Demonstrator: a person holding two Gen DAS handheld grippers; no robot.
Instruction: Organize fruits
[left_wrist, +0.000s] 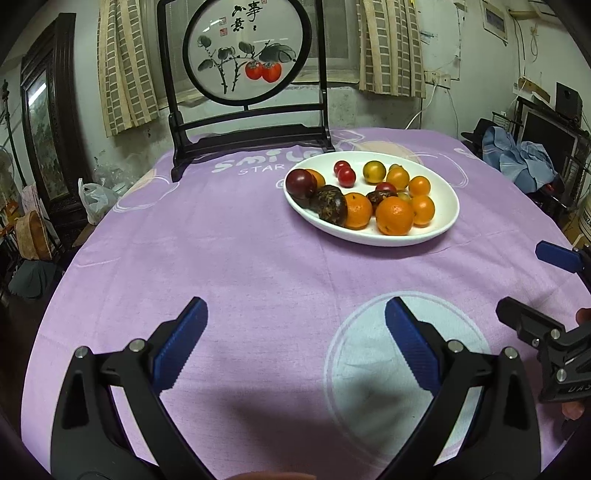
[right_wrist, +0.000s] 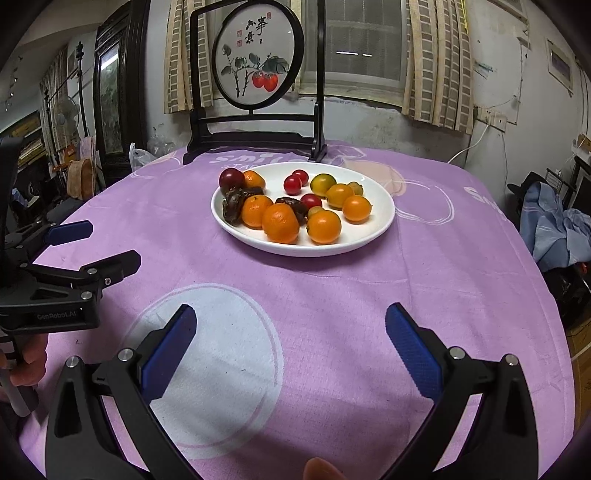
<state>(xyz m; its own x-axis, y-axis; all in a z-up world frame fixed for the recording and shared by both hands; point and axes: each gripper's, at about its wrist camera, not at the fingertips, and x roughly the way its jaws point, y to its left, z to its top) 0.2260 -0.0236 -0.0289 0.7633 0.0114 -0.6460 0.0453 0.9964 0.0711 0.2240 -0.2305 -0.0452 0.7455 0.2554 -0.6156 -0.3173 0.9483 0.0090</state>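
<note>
Your left hand-held gripper (left_wrist: 295, 347) hangs low over the near part of the tabletop (left_wrist: 240, 258). Its blue fingers stand wide apart and nothing is between them. It sits back from the fruit, so you can see the whole plate before you reach.

A little to the right, your right hand-held gripper (right_wrist: 291, 343) hangs the same way. Its fingers are wide too, and it holds nothing. Wide fingers are ready to go around a round fruit.

Farther away and to the right of the middle sits the white plate (left_wrist: 448, 206). All the fruit you can see lies in it, and none lies on the purple cloth. On the left side of the plate are a dark red plum (left_wrist: 300, 181) and some dark brown wrinkly fruit (left_wrist: 330, 206). In the near middle are the big oranges (left_wrist: 394, 216). Behind them sit small red tomatoes (left_wrist: 346, 176). On the right are small yellow and orange fruits (left_wrist: 419, 185).

The kinds are partly bunched and partly mixed, and some fruits touch. So this could be a plate waiting to be sorted, or a plate where the fruit was gathered up. The pictures cannot tell you which.

At the far edge stands a dark frame with a painted picture (left_wrist: 245, 51), clear of the plate.
</note>
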